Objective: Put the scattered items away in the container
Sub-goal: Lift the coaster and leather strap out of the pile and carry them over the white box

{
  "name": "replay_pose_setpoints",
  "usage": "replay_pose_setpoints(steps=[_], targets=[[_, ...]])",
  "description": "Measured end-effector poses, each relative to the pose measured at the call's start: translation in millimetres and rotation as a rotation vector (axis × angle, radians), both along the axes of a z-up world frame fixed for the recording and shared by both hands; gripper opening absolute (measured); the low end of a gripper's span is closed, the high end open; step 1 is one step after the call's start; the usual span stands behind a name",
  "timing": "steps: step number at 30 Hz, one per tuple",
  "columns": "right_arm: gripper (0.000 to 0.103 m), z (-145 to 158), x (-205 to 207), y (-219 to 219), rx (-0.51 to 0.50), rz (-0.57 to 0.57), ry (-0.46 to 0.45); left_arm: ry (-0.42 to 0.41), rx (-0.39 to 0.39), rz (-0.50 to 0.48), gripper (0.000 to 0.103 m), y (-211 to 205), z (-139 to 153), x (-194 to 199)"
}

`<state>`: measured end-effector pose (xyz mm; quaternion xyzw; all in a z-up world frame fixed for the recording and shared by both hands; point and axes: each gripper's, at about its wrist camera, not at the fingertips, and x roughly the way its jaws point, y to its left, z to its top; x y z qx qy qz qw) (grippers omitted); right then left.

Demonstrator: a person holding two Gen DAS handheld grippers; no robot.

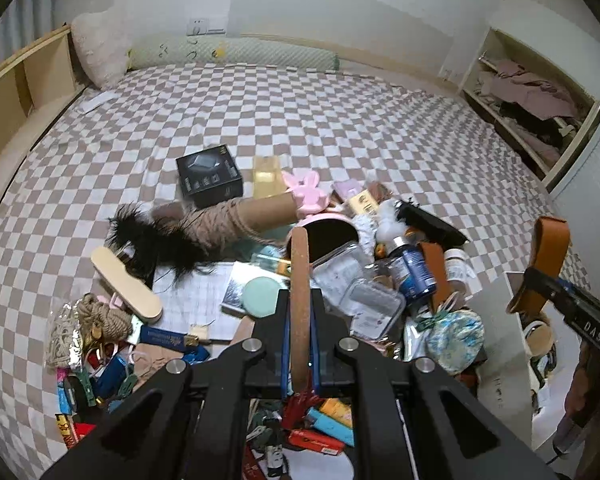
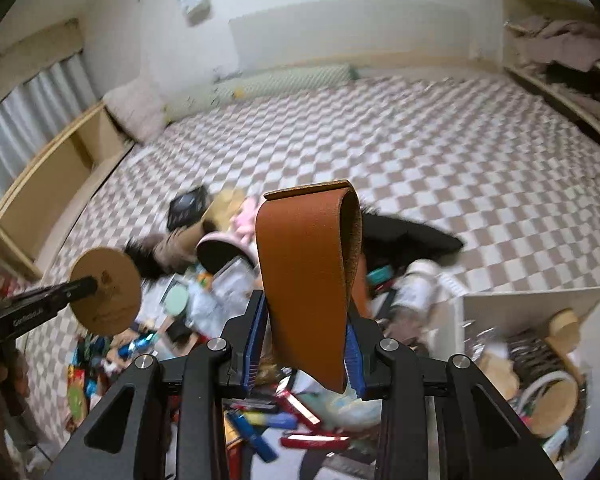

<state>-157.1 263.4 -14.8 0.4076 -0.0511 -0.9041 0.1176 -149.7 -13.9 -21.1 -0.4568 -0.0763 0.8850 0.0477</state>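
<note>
My left gripper [image 1: 300, 312] is shut on a round cork coaster [image 1: 300, 292], seen edge-on above the pile; the right wrist view shows its flat face [image 2: 105, 290] at the left. My right gripper [image 2: 306, 344] is shut on a folded tan leather strap [image 2: 306, 272], held in the air; it also shows in the left wrist view [image 1: 544, 264] at the right. Scattered items [image 1: 340, 280] lie heaped on the checkered bed. The white container [image 2: 532, 300] stands at the lower right, holding several things.
A black box [image 1: 209, 176], a rope-wrapped cardboard tube [image 1: 236, 220], a black feather [image 1: 152, 240], a wooden stick [image 1: 126, 282] and lighters [image 1: 328, 424] lie in the pile. Pillows [image 1: 100, 52] line the headboard. A shelf of clothes [image 1: 532, 96] stands at right.
</note>
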Motion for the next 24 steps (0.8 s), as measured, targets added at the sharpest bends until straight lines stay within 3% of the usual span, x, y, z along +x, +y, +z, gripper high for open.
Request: replay_pose_setpoints(steps=[5, 13, 24], targets=[[0.036, 22.8, 11.6, 33.8, -0.012, -0.086, 0.125, 0.021, -0.003, -0.017, 0.008, 13.1, 5.1, -0.1], [0.036, 37.6, 27.0, 79.2, 0.018, -0.183, 0.192, 0.103, 0.002, -0.067, 0.008, 41.5, 23.3, 2.9], [0.036, 65.1, 68.8, 152.9, -0.005, -0.355, 0.374, 0.197, 0.027, -0.168, 0.008, 91.9, 45.7, 7.8]])
